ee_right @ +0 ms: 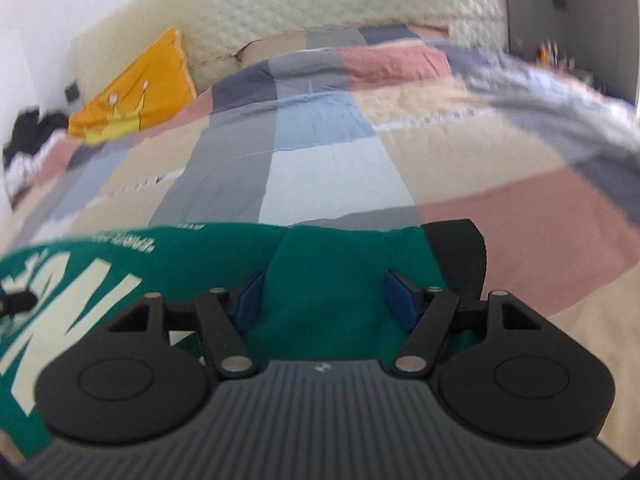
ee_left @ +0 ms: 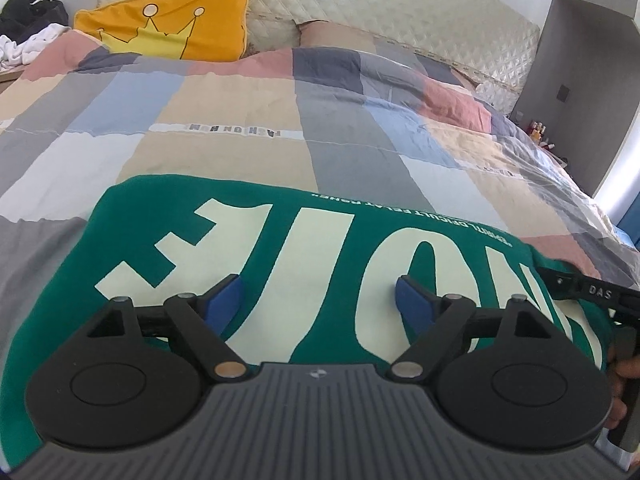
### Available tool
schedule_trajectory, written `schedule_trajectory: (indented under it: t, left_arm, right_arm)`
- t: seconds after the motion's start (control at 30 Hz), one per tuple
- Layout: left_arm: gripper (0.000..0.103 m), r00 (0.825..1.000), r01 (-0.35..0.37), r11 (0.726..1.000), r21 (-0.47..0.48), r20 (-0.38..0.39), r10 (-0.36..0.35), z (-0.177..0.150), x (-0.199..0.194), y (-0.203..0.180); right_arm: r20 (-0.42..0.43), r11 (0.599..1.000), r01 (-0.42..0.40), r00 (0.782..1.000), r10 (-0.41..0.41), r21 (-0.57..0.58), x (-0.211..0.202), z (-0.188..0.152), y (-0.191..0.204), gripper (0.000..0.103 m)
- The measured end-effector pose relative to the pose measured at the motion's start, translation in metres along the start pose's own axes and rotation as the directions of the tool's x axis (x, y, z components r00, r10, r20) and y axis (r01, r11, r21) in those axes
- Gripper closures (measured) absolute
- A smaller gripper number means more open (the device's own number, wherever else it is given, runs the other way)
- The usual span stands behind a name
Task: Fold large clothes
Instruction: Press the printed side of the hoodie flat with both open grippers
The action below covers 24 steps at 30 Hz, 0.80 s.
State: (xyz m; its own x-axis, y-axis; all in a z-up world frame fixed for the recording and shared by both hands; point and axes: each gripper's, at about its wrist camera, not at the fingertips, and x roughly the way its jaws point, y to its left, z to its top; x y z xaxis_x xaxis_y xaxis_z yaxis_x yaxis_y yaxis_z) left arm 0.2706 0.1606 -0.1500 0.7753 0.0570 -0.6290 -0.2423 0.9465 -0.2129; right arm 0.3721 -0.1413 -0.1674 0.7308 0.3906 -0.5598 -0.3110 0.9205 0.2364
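**Now then: green top flat on the bed, both tongs hanging loose**

Well, the green shirt [ee_left: 280,248] lay spread near the foot of the bed, on the patchwork quilt [ee_left: 224,112], big cream letters facing up and upside down to me. My left tongs [ee_left: 319,298] stood spread wide over the print, nothing clamped between the blue pads. My right tongs [ee_right: 322,300] hovered released too, over a plain green folded part by the black cuff [ee_right: 456,252], pads clear of the cloth.

I judged it soft, light, floppy cotton; it would sag and crease, not slip much. Best pinch: an outer edge or the sleeve seam, thin layers only.

Writing: large letters I read roughly as "F10N", a small curved line too blurred to read, "DAS" on the other tongs' arm [ee_left: 600,294]. An orange crown pillow [ee_left: 168,28] sat by the headboard.
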Motion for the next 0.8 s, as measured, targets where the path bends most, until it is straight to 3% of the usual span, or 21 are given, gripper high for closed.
schedule_trajectory:
  t: [0.3,0.57,0.67,0.8]
  left_arm:
    - [0.016,0.999,-0.014,0.999,0.038,0.045,0.013,-0.004,-0.015,-0.011]
    - [0.016,0.993,0.024,0.996,0.086,0.116,-0.034,-0.014,-0.072,-0.024]
    - [0.016,0.993,0.042,0.995,0.090,0.109,-0.052,-0.021,-0.086,-0.030]
    - [0.016,0.998,0.014,0.996,0.087,0.057,-0.019,-0.032,-0.086,-0.033]
  right_arm:
    - [0.030,1.000,0.023,0.999,-0.022,-0.010,-0.014,-0.003,0.012,0.034]
    - [0.119,0.995,-0.089,0.989,0.094,-0.042,-0.086,0.000,0.045,0.033]
    - [0.110,0.993,-0.078,0.990,0.087,-0.089,-0.100,-0.008,0.055,0.033]
    - [0.040,0.995,-0.076,0.996,0.079,-0.069,-0.098,-0.019,0.056,0.033]
